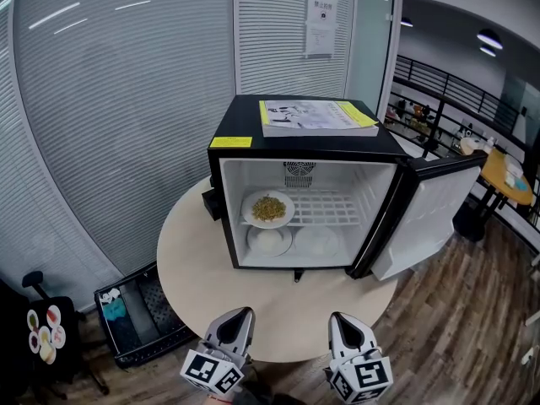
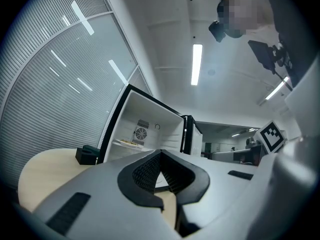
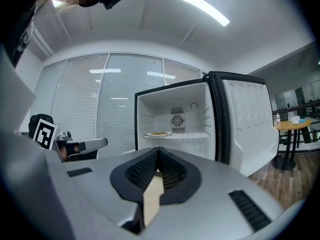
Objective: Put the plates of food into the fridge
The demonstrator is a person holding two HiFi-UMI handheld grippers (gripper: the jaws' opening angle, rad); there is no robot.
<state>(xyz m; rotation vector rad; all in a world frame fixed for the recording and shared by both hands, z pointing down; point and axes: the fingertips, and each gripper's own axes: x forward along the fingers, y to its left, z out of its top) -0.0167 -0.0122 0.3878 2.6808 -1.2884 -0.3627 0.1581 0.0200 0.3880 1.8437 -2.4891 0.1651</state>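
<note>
Clenched and empty, the grey left tongs [image 1: 240, 312] and right tongs [image 1: 342, 317] are hovering at the near edge of the round beige worktop [image 1: 190, 264]. Beyond them, the black mini fridge [image 1: 253, 121] is standing with its white-lined door [image 1: 430, 218] swung wide. Inside, the white plate of yellowish food [image 1: 268, 208] is sitting at the left of the white wire shelf [image 1: 333, 209], and another white plate [image 1: 269, 241] is lying below it on the fridge floor.

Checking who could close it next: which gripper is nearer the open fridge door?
Right. The right gripper is just below the hinged corner of the fridge door; the left gripper is farther left, across the opening from it.
</note>
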